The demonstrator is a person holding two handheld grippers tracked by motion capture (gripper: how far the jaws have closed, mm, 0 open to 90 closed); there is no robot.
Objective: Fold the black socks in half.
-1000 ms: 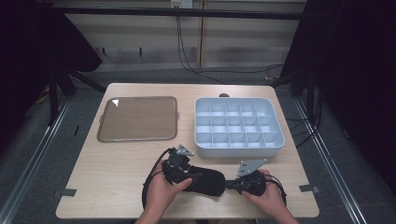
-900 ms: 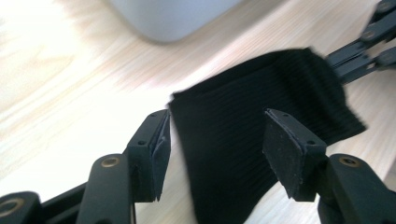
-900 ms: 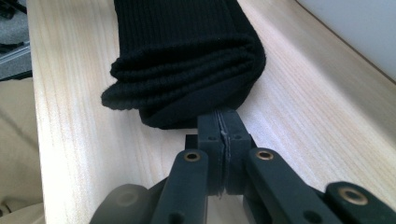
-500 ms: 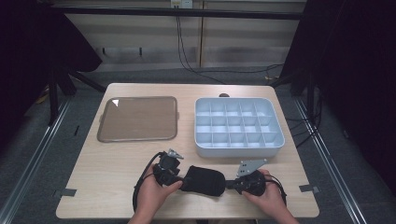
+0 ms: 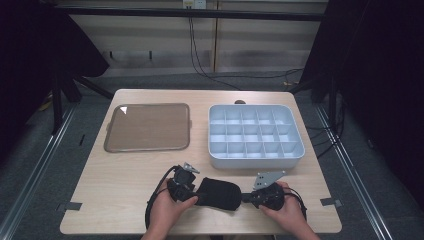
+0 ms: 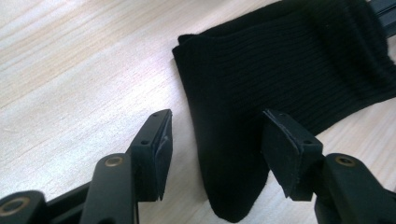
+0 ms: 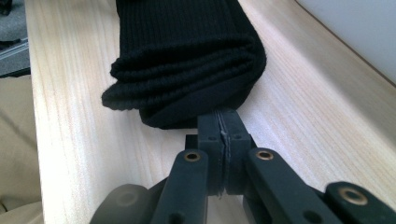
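- The left gripper sits near the front edge of the surface, held in the person's left hand. Its jaws stand partly apart with the toe end of a black sock lying between them; the pads do not press on the cloth.
- In the left gripper view, the sock's rounded end points toward the camera, in the gap between the two black fingers. One finger rests over bare wood, the other over the sock's edge.
- The right gripper has its jaws pressed tight together, pinching the other end of the sock, where several ribbed layers are folded into a thick bundle.
- From the high view, the sock lies flat with its long axis running left to right, stretched between the two grippers. The right gripper is at its right end, held by the right hand.
- The coming move seems to turn on this: the sock's left end is already inside the left gripper's opening, so that gripper is placed to close on it, while the right one anchors the far end.
- Farther back, well apart from the sock, are a brown tray on the left and a pale divided box on the right.
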